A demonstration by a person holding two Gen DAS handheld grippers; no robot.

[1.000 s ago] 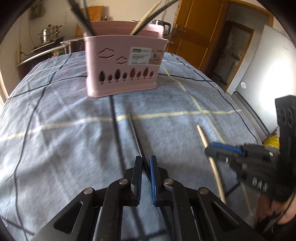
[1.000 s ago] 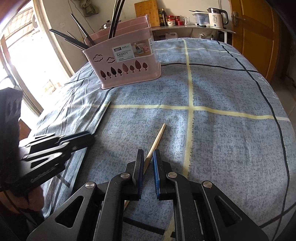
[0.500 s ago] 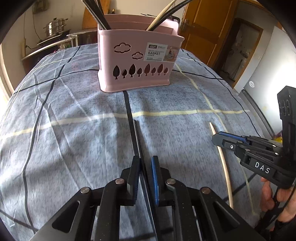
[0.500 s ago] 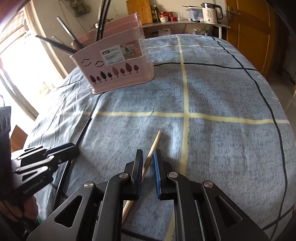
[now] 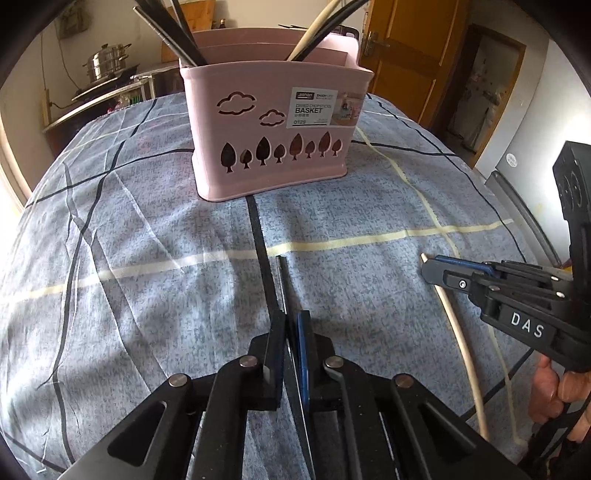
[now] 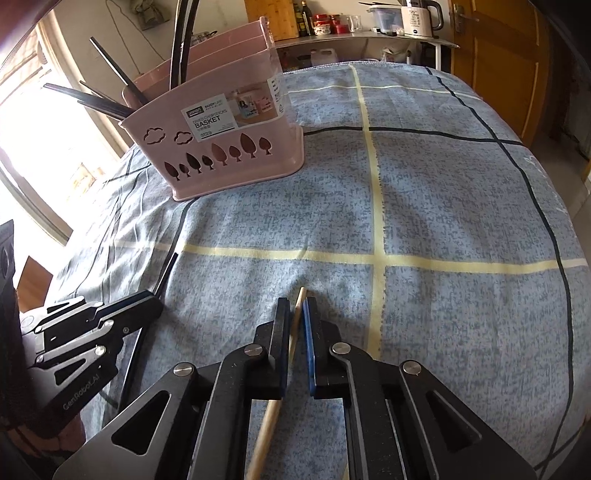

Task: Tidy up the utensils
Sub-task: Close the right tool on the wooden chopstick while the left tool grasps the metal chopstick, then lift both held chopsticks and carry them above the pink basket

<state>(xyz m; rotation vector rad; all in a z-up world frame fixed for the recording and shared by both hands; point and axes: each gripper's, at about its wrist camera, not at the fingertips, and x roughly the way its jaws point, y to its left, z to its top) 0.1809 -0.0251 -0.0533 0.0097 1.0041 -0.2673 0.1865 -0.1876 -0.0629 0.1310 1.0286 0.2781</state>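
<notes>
The table is covered with a blue-grey cloth (image 6: 443, 206) that has yellow and black lines. Behind the table, a steel shelf (image 6: 369, 35) stands against the pale wall; on it are a white kettle (image 6: 419, 16), bottles and jars. To the right of the shelf there is a brown wooden door (image 6: 495, 62). To the left of the table, strong daylight comes through a window (image 6: 44, 122). A steel pot (image 5: 107, 62) stands behind the table.

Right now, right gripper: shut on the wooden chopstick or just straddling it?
Shut on it, apparently. The right gripper has its fingers nearly together around the wooden chopstick, whose tip pokes out ahead. Pad contact on both sides isn't fully clear.
</notes>
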